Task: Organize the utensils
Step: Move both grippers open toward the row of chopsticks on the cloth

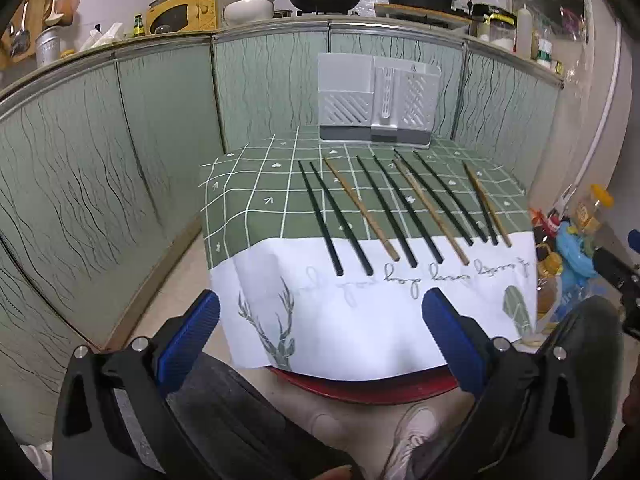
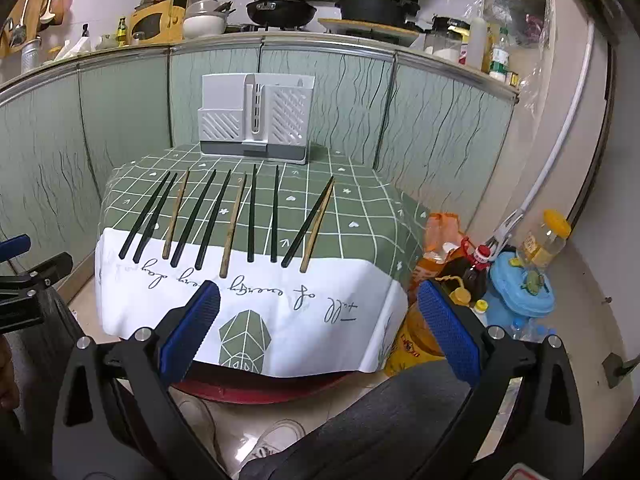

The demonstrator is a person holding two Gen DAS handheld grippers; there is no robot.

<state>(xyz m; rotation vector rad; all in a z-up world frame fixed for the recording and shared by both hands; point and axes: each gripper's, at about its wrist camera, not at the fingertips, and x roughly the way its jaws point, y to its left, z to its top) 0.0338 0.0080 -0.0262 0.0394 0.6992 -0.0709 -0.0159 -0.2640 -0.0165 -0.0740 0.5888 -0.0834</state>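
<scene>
Several chopsticks lie side by side on a small table under a green checked cloth point(image 1: 248, 184) point(image 2: 360, 208): black ones point(image 1: 320, 220) point(image 2: 146, 216) and wooden ones point(image 1: 362, 210) point(image 2: 232, 226). A white slotted utensil holder point(image 1: 378, 98) point(image 2: 256, 114) stands upright at the table's far edge. My left gripper point(image 1: 320, 312) hangs open in front of the table's near edge, nothing between its blue pads. My right gripper point(image 2: 318, 304) is likewise open and empty, short of the chopsticks' near ends. Part of the left gripper point(image 2: 24, 276) shows at the left edge of the right wrist view.
Green cabinet fronts point(image 1: 160, 120) curve behind the table, with pans and jars on the counter above. Bottles, a blue container point(image 2: 520, 292) and an orange bag point(image 2: 440, 236) crowd the floor right of the table. A person's legs and white shoes point(image 1: 412, 436) are below the grippers.
</scene>
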